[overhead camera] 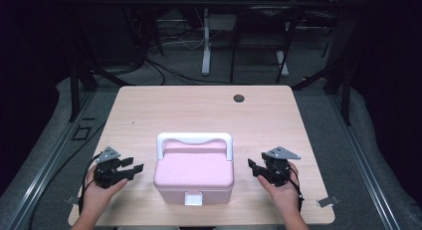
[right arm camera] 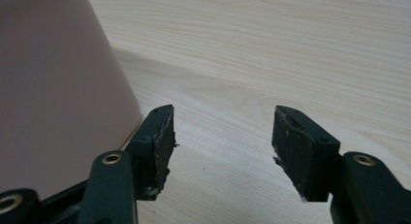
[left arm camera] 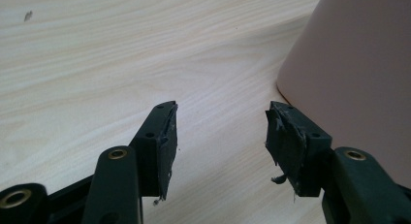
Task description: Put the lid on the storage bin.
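- A smooth pink plastic box [overhead camera: 194,174] with a white handle [overhead camera: 194,140] sat on the pale wood-grain table [overhead camera: 199,110].
- The left gripper [overhead camera: 135,169] and the right gripper [overhead camera: 252,167] flanked it, worn black jaws apart, empty.

No readable text, labels, brands or numbers on any surface, nothing legible anywhere

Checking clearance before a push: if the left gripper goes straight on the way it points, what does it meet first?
Probably the pink box; the open left gripper has bare table between its jaws, the box wall just beside one jaw. Depth unclear.
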{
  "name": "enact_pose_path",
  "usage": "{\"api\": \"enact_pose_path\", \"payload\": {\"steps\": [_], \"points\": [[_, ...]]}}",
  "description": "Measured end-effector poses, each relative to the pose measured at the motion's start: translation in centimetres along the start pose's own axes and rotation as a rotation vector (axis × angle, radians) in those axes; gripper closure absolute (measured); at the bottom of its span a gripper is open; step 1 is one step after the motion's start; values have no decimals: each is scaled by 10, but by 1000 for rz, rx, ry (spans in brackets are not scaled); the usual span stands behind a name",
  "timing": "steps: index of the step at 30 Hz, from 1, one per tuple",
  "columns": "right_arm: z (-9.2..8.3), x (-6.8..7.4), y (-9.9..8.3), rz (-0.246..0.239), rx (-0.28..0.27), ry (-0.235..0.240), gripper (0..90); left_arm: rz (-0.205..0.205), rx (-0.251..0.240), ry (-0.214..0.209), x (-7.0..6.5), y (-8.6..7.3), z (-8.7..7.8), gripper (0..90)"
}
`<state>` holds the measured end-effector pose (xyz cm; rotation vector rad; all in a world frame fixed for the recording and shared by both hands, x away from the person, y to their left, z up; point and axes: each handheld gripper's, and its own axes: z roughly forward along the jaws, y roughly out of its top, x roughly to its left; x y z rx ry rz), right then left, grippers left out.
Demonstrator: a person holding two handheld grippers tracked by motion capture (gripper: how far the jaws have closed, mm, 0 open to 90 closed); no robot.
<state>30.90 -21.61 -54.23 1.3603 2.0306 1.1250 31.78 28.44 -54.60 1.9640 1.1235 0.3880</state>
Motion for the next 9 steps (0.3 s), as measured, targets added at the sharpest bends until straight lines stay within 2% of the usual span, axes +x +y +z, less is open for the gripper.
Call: {"api": "enact_pose_path", "payload": {"steps": [3, 6, 9], "points": [[1, -1, -1, 6, 10, -5, 385, 13, 13, 28, -2, -1, 2, 420], [2, -1, -2, 30, 28, -9, 378, 5, 15, 20, -1, -1, 3, 395], [3, -2, -2, 37, 57, -2, 330, -44, 40, 18, -1, 0, 3, 395]]}}
